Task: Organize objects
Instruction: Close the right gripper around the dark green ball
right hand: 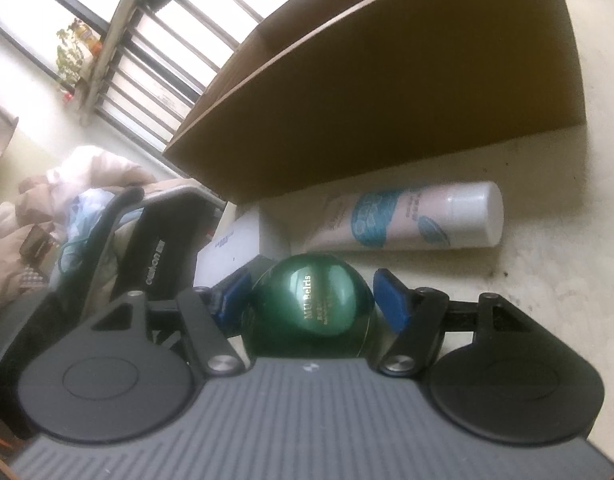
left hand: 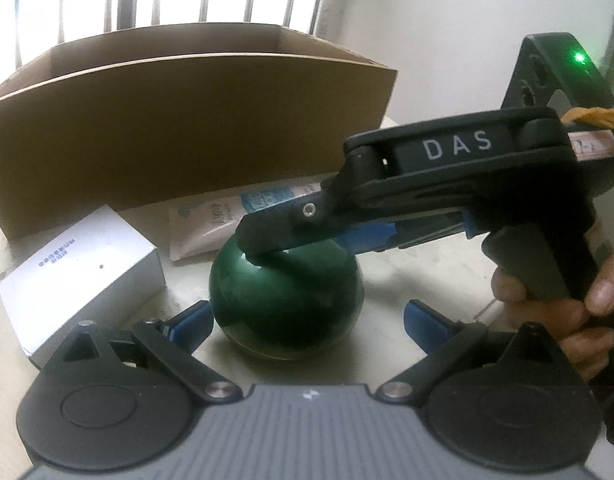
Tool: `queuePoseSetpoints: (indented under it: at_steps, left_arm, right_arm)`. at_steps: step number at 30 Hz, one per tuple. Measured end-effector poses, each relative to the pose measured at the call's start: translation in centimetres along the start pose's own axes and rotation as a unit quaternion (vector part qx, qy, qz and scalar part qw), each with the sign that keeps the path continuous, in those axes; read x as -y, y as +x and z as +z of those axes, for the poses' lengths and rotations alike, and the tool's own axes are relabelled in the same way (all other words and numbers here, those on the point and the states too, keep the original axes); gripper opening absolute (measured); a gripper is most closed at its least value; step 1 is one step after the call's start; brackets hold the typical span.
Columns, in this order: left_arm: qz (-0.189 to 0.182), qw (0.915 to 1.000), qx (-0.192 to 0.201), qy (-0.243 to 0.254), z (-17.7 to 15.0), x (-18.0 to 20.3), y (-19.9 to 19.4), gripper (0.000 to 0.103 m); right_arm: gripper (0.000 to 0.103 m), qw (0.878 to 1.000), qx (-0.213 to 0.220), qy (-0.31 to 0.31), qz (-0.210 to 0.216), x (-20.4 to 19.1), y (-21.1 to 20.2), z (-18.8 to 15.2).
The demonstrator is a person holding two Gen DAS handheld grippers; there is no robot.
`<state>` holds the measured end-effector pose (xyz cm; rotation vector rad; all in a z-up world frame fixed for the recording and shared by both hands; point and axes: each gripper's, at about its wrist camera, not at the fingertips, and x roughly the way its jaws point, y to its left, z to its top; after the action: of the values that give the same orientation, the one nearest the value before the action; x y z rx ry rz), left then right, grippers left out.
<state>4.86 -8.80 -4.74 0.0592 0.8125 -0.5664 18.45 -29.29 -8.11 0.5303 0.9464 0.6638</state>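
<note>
My right gripper (right hand: 311, 300) holds the green ball-shaped jar (right hand: 311, 312) at lower centre, blue pads (right hand: 391, 300) pressed on both flanks. My left gripper (left hand: 307, 320) stands wide, nothing between its pads, the jar just ahead of it. Risk: the glossy round surface may squirt out under squeeze, rolling into the tube (right hand: 419, 216) or white box (left hand: 79, 272). Surface: pale, stained tabletop (right hand: 547, 300). Cardboard box (left hand: 187, 128) behind; barred window (right hand: 119, 52) upper left
</note>
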Motion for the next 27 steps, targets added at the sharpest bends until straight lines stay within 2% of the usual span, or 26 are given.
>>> queuePoseSetpoints:
  at_steps: [11, 17, 22, 27]
  left_arm:
    - [-0.019, 0.9996, 0.003, 0.019, -1.1, 1.1, -0.7, 0.101]
    - [-0.007, 0.9991, 0.004, 0.042, -1.5, 1.3, 0.0, 0.101]
    - [0.010, 0.9990, -0.009, 0.042, -1.9, 1.9, 1.8, 0.102]
    - [0.021, 0.9986, -0.002, 0.048, -1.9, 2.2, 2.3, 0.103]
  right_arm:
    - [0.068, 1.000, -0.001, 0.016, 0.005, 0.6, -1.5, -1.6]
    - [0.069, 1.000, 0.009, 0.015, 0.000, 0.6, -1.8, -1.8]
    - [0.080, 1.000, 0.013, 0.022, -0.002, 0.9, -1.7, -1.5]
    - [0.083, 0.999, 0.021, 0.025, -0.009, 1.3, -1.8, -1.4]
